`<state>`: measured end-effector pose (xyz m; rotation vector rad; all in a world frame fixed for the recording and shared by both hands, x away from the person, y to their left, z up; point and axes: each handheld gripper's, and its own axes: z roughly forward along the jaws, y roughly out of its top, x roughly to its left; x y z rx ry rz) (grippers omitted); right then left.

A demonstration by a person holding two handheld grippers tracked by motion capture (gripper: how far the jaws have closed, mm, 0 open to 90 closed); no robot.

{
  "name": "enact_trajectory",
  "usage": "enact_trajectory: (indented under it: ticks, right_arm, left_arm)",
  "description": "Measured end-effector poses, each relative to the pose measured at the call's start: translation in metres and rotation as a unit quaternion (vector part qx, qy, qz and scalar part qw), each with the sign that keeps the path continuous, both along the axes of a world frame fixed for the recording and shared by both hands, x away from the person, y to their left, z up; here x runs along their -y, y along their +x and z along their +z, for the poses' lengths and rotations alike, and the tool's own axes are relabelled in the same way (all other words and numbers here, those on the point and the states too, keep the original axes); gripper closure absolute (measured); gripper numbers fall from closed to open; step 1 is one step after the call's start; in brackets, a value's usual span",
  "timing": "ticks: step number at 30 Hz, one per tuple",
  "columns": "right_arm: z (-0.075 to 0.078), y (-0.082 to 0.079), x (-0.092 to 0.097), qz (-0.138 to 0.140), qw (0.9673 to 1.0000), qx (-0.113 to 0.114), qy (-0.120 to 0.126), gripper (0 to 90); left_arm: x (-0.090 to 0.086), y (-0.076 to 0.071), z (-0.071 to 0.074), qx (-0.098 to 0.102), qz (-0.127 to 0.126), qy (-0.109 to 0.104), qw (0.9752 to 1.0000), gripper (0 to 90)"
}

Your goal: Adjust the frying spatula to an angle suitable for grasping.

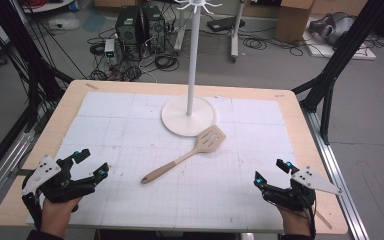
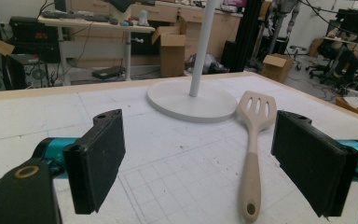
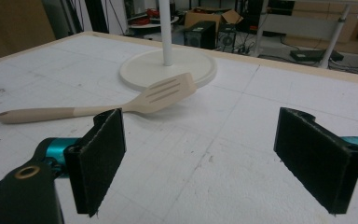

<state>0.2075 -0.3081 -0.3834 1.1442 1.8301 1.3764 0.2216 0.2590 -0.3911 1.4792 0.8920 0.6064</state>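
High view, table: a wooden table (image 1: 60,107) carries a white gridded mat (image 1: 130,140).
High view, stand: a white stand (image 1: 189,112), a round base with an upright pole, sits at the mat's far middle.
High view, spatula: a beige slotted spatula (image 1: 185,156) lies flat mid-mat, its blade touching the base's near rim, its handle running toward the near left.
High view, left gripper (image 1: 94,164): held at the near left corner, jaws spread, nothing between them, well apart from the spatula.
High view, right gripper (image 1: 271,172): held at the near right, jaws spread and empty.
Left gripper view: the two black pads stand wide apart above the mat; the spatula lies ahead between them, nearer the right-hand pad, handle end closest.
Right gripper view: the pads gape wide with bare mat between; the spatula lies ahead to the left, blade resting against the stand's base.
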Motion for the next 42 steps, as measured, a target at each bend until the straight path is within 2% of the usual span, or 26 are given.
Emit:
enact_trajectory:
  ticks: [5, 13, 15, 17, 26, 30, 32, 33, 36, 38, 41, 42]
  right_arm:
    - [-0.001, 0.001, 0.002, 0.000, 1.0000, 0.001, 0.003, 15.2]
    - [-0.002, 0.000, 0.002, 0.000, 1.0000, -0.004, 0.005, 15.2]
    - [-0.002, 0.000, 0.003, 0.000, 1.0000, -0.005, 0.004, 15.2]
    - [-0.003, 0.000, 0.003, -0.002, 0.9999, -0.009, 0.005, 15.2]
    - [-0.002, -0.001, 0.000, -0.002, 0.9999, -0.014, -0.001, 15.3]
    - [-0.003, -0.002, 0.001, -0.007, 0.9999, -0.016, 0.003, 15.2]
    - [-0.003, -0.002, 0.001, -0.007, 0.9998, -0.020, 0.002, 15.3]
    - [-0.003, -0.003, 0.001, -0.008, 0.9998, -0.019, 0.001, 15.3]
    - [-0.003, -0.003, 0.001, -0.007, 0.9998, -0.019, -0.001, 15.5]
    - [-0.003, -0.003, 0.001, -0.007, 0.9998, -0.020, -0.002, 15.6]
    - [-0.004, -0.002, 0.000, -0.004, 0.9998, -0.020, -0.005, 15.6]
    - [-0.004, -0.002, -0.001, -0.004, 0.9997, -0.023, -0.005, 15.7]
  left_arm:
    - [0.002, 0.004, -0.002, -0.008, -0.001, 0.006, 0.9999, 17.9]
    - [0.007, 0.004, -0.003, -0.022, -0.005, 0.021, 0.9995, 17.7]
    - [0.009, 0.004, -0.003, -0.026, -0.005, 0.018, 0.9995, 18.4]
    - [0.012, 0.006, -0.003, -0.041, -0.029, 0.019, 0.9986, 23.4]
    - [0.033, 0.015, -0.002, -0.064, -0.061, 0.026, 0.9957, 23.9]
    - [0.050, 0.022, -0.001, -0.078, -0.089, 0.038, 0.9922, 24.1]
    - [0.059, 0.026, -0.003, -0.095, -0.107, 0.043, 0.9887, 26.2]
    - [0.065, 0.028, -0.005, -0.108, -0.115, 0.047, 0.9864, 30.4]
    - [0.081, 0.032, -0.012, -0.124, -0.128, 0.069, 0.9815, 32.7]
    - [0.089, 0.035, -0.016, -0.132, -0.129, 0.071, 0.9802, 34.7]
    - [0.092, 0.038, -0.018, -0.138, -0.124, 0.074, 0.9797, 40.6]
    - [0.093, 0.041, -0.021, -0.144, -0.123, 0.080, 0.9787, 44.1]
